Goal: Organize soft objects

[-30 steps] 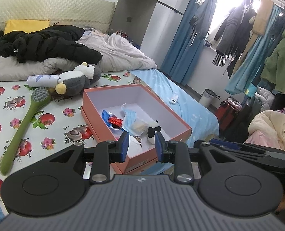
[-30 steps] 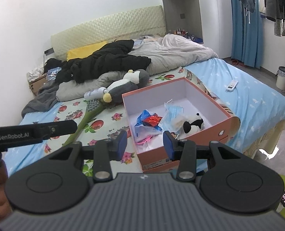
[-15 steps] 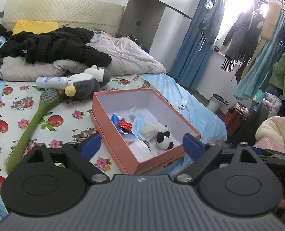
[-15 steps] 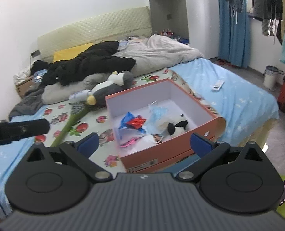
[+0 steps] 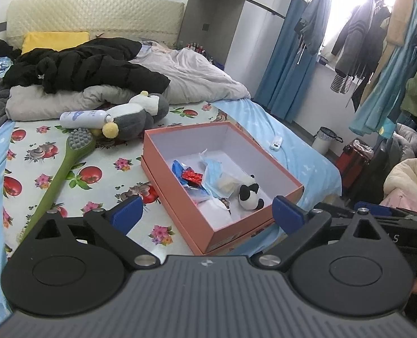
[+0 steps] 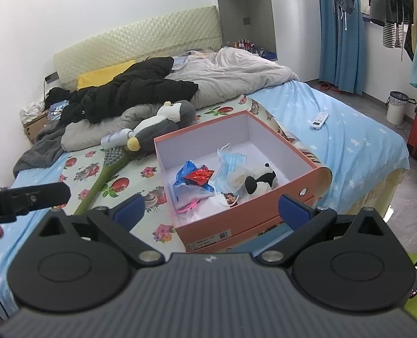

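Observation:
An orange box (image 5: 177, 180) (image 6: 315, 169) lies open on the bed. Inside are a small panda plush (image 5: 249, 195) (image 6: 260, 180), a blue face mask (image 5: 212, 173) (image 6: 232, 160), a blue bag with a red packet (image 5: 190, 176) (image 6: 198, 174). A grey and white plush toy (image 5: 136, 112) (image 6: 163, 121) lies behind the box beside a white bottle (image 5: 86, 119) (image 6: 115, 140) and a green long-handled brush (image 5: 59, 176) (image 6: 107, 171). My left gripper (image 5: 207, 214) and right gripper (image 6: 211, 211) are wide open, empty, held above the box's near edge.
A black jacket (image 5: 84, 64) and grey duvet (image 5: 197, 76) are heaped at the bed's head. A white remote (image 5: 276, 143) (image 6: 319, 120) lies on the blue sheet. A bin (image 6: 396, 107) and hanging clothes (image 5: 357, 42) stand beyond the bed's right side.
Both grippers opened from nearly shut to wide open and drew back a little from the box. Nothing on the bed moved.

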The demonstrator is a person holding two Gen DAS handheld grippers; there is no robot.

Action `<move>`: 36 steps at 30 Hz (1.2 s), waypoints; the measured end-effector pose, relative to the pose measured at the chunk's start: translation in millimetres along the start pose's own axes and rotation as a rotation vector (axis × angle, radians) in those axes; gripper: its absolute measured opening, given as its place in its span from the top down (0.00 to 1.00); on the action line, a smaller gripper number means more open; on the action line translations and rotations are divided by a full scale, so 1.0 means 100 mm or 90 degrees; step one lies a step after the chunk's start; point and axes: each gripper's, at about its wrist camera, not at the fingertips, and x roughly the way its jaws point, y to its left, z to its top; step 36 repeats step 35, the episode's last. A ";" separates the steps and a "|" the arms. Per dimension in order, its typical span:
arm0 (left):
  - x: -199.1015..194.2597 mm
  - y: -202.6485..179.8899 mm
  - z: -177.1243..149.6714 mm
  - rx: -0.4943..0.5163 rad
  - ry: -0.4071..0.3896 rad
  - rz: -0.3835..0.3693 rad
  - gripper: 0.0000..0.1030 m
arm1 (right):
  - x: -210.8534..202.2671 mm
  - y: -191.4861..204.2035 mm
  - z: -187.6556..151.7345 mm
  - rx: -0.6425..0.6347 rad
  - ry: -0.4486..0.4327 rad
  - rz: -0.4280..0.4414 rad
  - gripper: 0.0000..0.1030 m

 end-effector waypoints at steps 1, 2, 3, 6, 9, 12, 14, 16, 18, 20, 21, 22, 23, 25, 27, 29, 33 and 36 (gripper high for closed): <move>0.00 0.00 0.00 0.001 0.001 0.001 0.03 | 0.00 0.00 0.00 0.000 0.000 -0.001 0.00; 0.00 0.00 -0.01 0.001 0.001 0.002 0.03 | 0.00 0.00 0.00 0.000 0.000 -0.001 0.00; 0.00 0.00 -0.01 0.001 0.002 0.003 0.03 | 0.00 0.00 0.00 -0.001 0.000 -0.002 0.00; 0.01 0.00 -0.01 0.002 0.003 0.002 0.03 | 0.01 0.00 0.00 -0.001 -0.001 -0.004 0.00; 0.01 0.00 -0.02 -0.001 0.004 0.002 0.03 | 0.01 -0.01 0.00 -0.001 -0.001 -0.005 0.00; 0.01 0.01 -0.04 -0.002 0.005 0.002 0.03 | 0.01 -0.01 0.00 -0.003 0.001 -0.003 0.00; 0.01 0.01 -0.04 -0.002 0.005 0.001 0.03 | 0.01 -0.01 0.00 -0.003 0.002 -0.003 0.00; 0.01 0.01 -0.04 -0.002 0.006 0.000 0.03 | 0.02 -0.02 -0.01 -0.004 0.003 -0.002 0.00; 0.01 0.01 -0.05 -0.002 0.005 0.001 0.03 | 0.02 -0.03 -0.01 -0.004 0.005 -0.001 0.00; 0.01 0.01 -0.04 -0.001 0.005 0.003 0.03 | 0.02 -0.03 -0.01 -0.005 0.003 -0.002 0.00; 0.01 0.02 -0.04 0.000 0.005 0.003 0.03 | 0.03 -0.03 -0.01 -0.007 0.002 -0.004 0.00; 0.01 0.02 -0.04 -0.001 0.005 0.003 0.03 | 0.02 -0.03 -0.01 -0.008 0.002 -0.004 0.00; 0.01 0.01 -0.04 -0.001 0.005 0.003 0.03 | 0.02 -0.02 -0.01 -0.008 0.002 -0.004 0.00; 0.01 0.02 -0.04 -0.002 0.005 0.003 0.03 | 0.02 -0.02 -0.01 -0.007 0.002 -0.004 0.00; 0.01 0.02 -0.04 -0.001 0.005 0.003 0.03 | 0.02 -0.03 -0.01 -0.007 0.002 -0.004 0.00; 0.01 0.02 -0.04 -0.002 0.005 0.002 0.03 | 0.02 -0.03 -0.01 -0.009 0.002 -0.004 0.00; 0.01 0.02 -0.05 -0.001 0.005 0.002 0.03 | 0.02 -0.03 -0.01 -0.007 0.002 -0.004 0.00; 0.01 0.02 -0.05 -0.001 0.005 0.002 0.03 | 0.02 -0.03 0.00 -0.008 0.001 -0.003 0.00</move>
